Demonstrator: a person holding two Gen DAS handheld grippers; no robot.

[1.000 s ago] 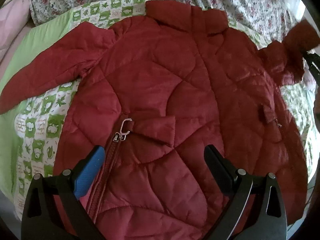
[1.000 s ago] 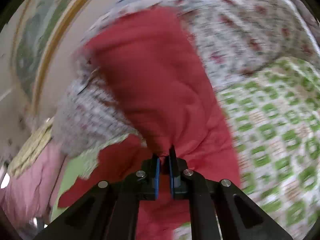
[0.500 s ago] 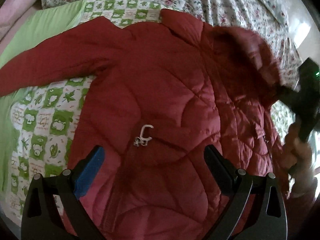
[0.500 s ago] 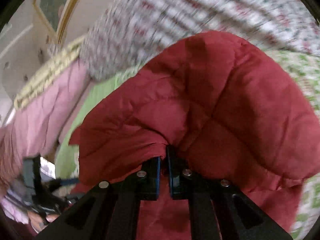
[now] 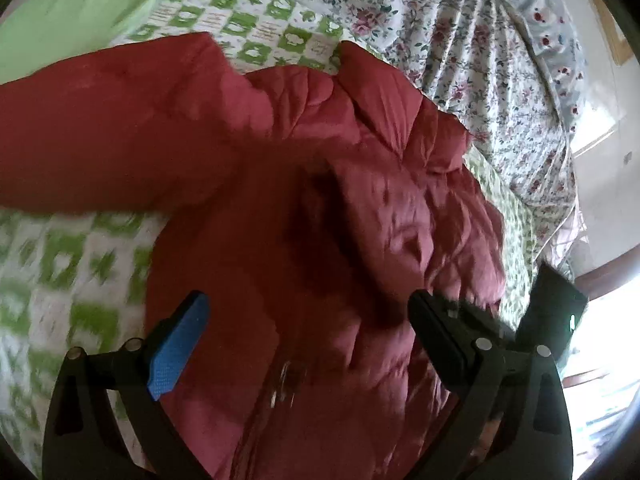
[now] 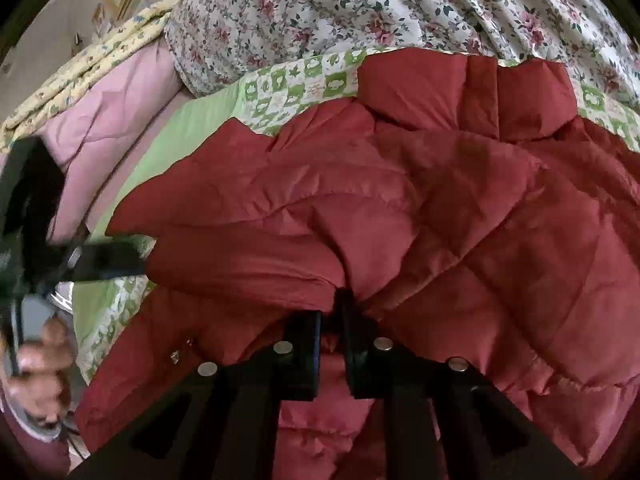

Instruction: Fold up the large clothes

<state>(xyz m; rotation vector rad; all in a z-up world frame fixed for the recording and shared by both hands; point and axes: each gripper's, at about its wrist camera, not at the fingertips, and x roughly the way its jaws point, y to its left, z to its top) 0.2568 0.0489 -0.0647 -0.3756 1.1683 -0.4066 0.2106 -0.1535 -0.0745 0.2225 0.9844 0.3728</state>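
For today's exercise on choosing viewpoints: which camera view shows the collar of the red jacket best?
The right wrist view: the collar lies sharp and almost whole along the top of the red jacket, against the green checked blanket. In the left wrist view the collar is blurred, foreshortened and partly merged with jacket folds.

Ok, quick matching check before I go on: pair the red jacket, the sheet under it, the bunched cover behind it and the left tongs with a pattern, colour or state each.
Things:
1. red jacket
2. sheet under the jacket
3. bunched cover behind the collar
4. left tongs

Descriptions:
A. green and white check
B. wide open, nothing gripped
C. quilted, one sleeve folded across the front
D. white with red flowers

Pairs: 1-C, 2-A, 3-D, 4-B
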